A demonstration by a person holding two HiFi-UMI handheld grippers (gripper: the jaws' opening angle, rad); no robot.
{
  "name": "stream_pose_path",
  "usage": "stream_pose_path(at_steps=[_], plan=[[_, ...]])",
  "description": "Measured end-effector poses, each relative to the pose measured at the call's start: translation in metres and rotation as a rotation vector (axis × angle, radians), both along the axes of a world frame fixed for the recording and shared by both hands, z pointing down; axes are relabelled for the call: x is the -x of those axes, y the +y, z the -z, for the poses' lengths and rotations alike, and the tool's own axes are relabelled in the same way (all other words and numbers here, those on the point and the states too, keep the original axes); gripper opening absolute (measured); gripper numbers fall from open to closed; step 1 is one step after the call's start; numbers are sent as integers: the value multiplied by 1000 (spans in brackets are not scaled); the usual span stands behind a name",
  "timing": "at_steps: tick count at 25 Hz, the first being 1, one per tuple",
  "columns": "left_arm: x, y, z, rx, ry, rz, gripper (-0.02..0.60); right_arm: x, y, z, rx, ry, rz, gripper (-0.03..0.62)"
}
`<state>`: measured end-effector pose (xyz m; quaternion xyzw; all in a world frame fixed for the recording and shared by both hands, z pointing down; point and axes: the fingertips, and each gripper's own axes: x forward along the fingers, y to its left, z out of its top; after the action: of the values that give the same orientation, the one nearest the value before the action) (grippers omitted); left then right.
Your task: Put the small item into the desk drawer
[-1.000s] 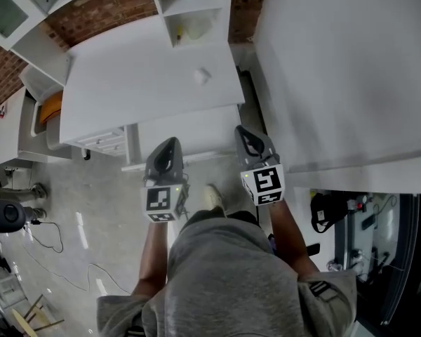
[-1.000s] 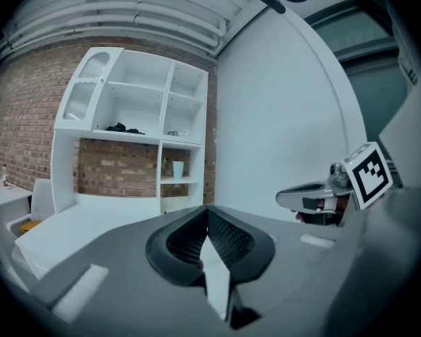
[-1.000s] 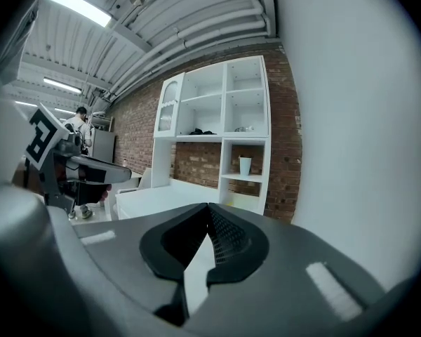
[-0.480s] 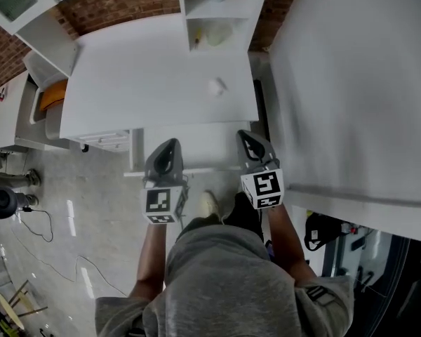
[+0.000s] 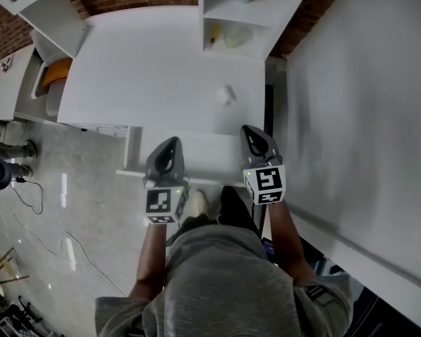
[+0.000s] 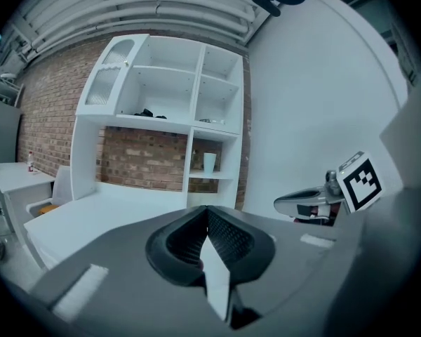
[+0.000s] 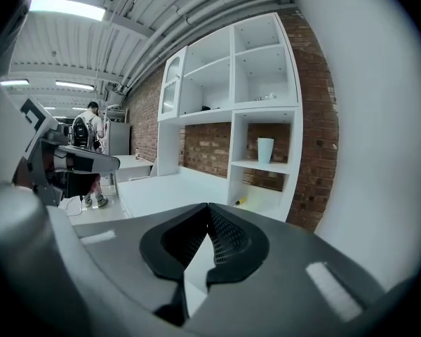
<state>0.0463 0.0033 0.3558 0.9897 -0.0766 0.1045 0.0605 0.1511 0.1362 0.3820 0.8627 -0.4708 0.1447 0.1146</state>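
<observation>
— Item looks like what?
— Small white lump (image 5: 226, 95), pale on the white desk (image 5: 140, 69), ahead of the right gripper (image 5: 251, 130) and slightly to its left, apart from it.
— Grippers?
— Both clenched, nothing between the jaws; left gripper (image 5: 170, 143) sits alongside the right.

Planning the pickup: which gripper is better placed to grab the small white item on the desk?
Probably right. The small white item lies nearer the right gripper than the left gripper. Both are shut and empty, so either must open first.
</observation>
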Motion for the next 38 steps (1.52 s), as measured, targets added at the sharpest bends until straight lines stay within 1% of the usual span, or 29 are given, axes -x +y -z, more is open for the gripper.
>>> stream_pose_path(at_steps=[5,7,10,15,21,28,29,30,31,33,38], plan=[[-32,-12,-16,16,-49,65,12,-45,-17,-21,31,-36,42,3],[-45,-15,-22,14,-56,82,12,-61,-23,-33,45,-53,57,3],[-62,-17,-39,14,-89,99,12,-81,-33,-54,70,-78,82,3],[-83,-13,-79,26,-152,109,12,-102,-50,-97,123,-117,135,3],[-95,-17,-108,53,-200,150,12,-118,-63,-135,159,-164,175,4],[-96,-21,-122,78,-230,207,12,-133,-75,-164,197,-229,185,6],[-96,-21,-123,81,-232,216,12,-135,-77,-170,202,-234,187,17],[-95,-21,-125,83,-234,226,12,-137,-78,-176,209,-238,190,70],[-94,-21,-126,84,-238,236,12,-139,-80,-183,219,-241,190,91],[-92,-21,-128,84,-246,251,12,-143,-81,-195,242,-246,182,99],[-84,-25,-131,92,-257,298,12,-147,-87,-221,277,-298,187,169]])
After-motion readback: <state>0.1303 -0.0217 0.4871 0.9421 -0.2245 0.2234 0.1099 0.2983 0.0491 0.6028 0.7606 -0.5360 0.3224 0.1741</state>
